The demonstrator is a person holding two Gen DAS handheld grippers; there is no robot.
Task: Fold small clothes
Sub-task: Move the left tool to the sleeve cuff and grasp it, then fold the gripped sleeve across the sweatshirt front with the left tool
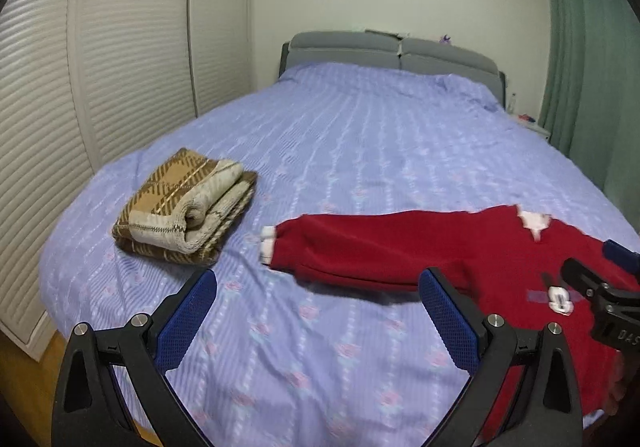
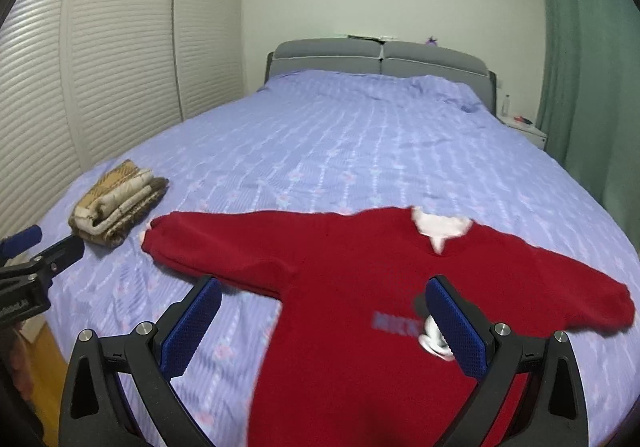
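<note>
Louvred wardrobe doors (image 2: 100, 59) line the left wall; a bed with a lilac patterned cover (image 2: 340, 151) fills the room. On its left side lies a folded tan-and-cream knit (image 2: 118, 203), already compact. Next, the left gripper (image 1: 318, 323) hovers over bare cover, jaws spread wide, holding nothing. Right of it the red sweater (image 2: 360, 307) lies spread face up at the near edge, both sleeves extended and the white collar pointing toward the headboard. The right gripper (image 2: 322, 327) hangs above its chest, jaws fully apart, empty. Judgement: the fabric looks soft, thick and light, likely to drape and sag when lifted. Grip at a cuff or shoulder seam, pinching a single layer.
</note>
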